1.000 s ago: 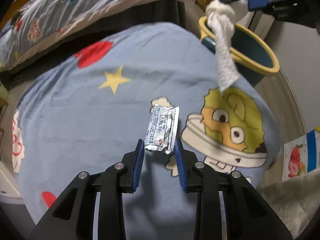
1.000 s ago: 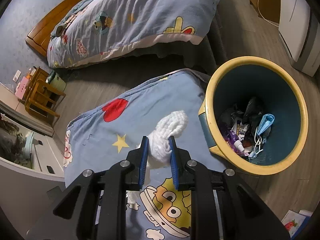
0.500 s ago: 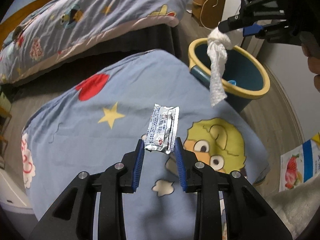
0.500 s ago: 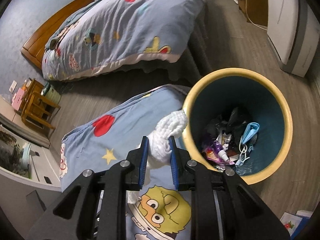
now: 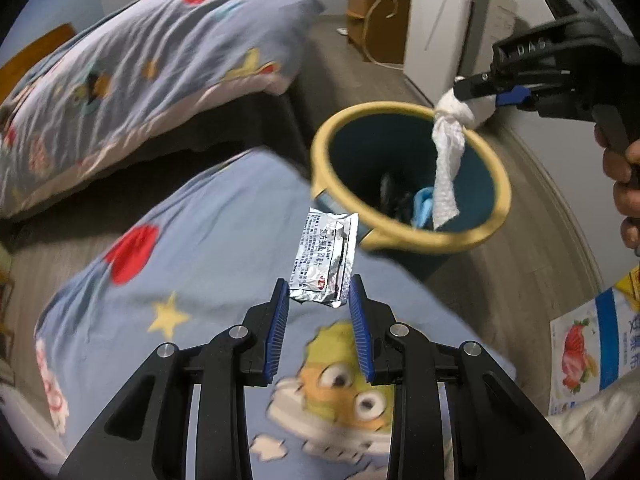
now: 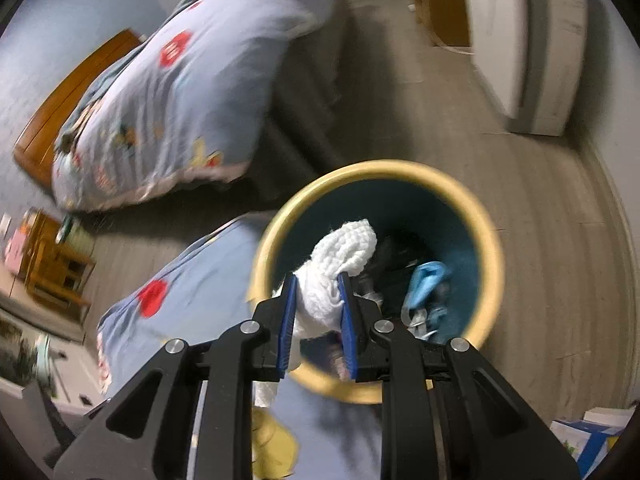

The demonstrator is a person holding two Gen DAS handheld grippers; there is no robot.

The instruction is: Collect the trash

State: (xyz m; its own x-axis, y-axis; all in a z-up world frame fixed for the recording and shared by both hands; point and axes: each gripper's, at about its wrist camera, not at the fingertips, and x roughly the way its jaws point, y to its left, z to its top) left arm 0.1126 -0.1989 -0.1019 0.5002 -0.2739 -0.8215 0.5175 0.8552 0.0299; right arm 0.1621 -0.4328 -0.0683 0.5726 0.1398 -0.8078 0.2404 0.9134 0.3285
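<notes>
My left gripper (image 5: 319,294) is shut on a silver foil packet (image 5: 326,258), held above the blue cartoon blanket (image 5: 208,248), a short way from the bin. The yellow-rimmed teal trash bin (image 5: 404,240) stands on the floor beyond the blanket's edge. My right gripper (image 6: 318,294) is shut on a white crumpled paper towel (image 6: 340,258) and hangs over the bin (image 6: 486,248). In the left wrist view the towel (image 5: 446,172) dangles from that gripper over the bin's opening. A blue mask (image 6: 426,282) and dark litter lie inside.
A bed with a matching quilt (image 5: 132,68) lies beyond a dark gap. A white appliance (image 5: 444,40) and a wooden cabinet (image 5: 374,20) stand at the back. A printed carton (image 5: 588,356) lies at the right. A person's hand (image 5: 622,184) holds the right gripper's handle.
Both grippers have travelled towards the bin with their loads. The towel went from over the blanket to over the bin's opening. The packet rose and moved nearer the rim.
</notes>
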